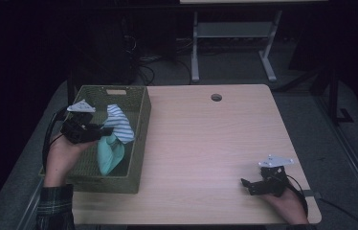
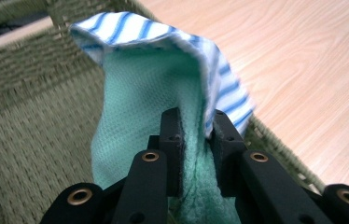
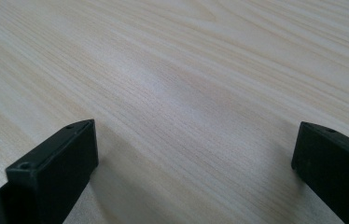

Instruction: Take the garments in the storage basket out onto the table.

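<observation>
A mint-green cloth [image 1: 109,154] with a blue-and-white striped cloth [image 1: 119,123] draped over it hangs above the green woven basket [image 1: 139,158] on the table's left side. My left gripper [image 1: 104,130] is shut on these cloths, holding them raised over the basket. In the left gripper view the two black jaws pinch the green cloth [image 2: 135,121] with the striped cloth [image 2: 219,88] folded over the top. My right gripper [image 1: 245,184] rests low at the table's front right, open, with bare wood [image 3: 186,93] between its jaws.
The wooden table [image 1: 215,139] has a cable hole [image 1: 216,97] near its far edge. A white desk frame [image 1: 234,43] stands on the floor behind. The basket's woven wall [image 2: 32,116] is close on the left of the held cloths.
</observation>
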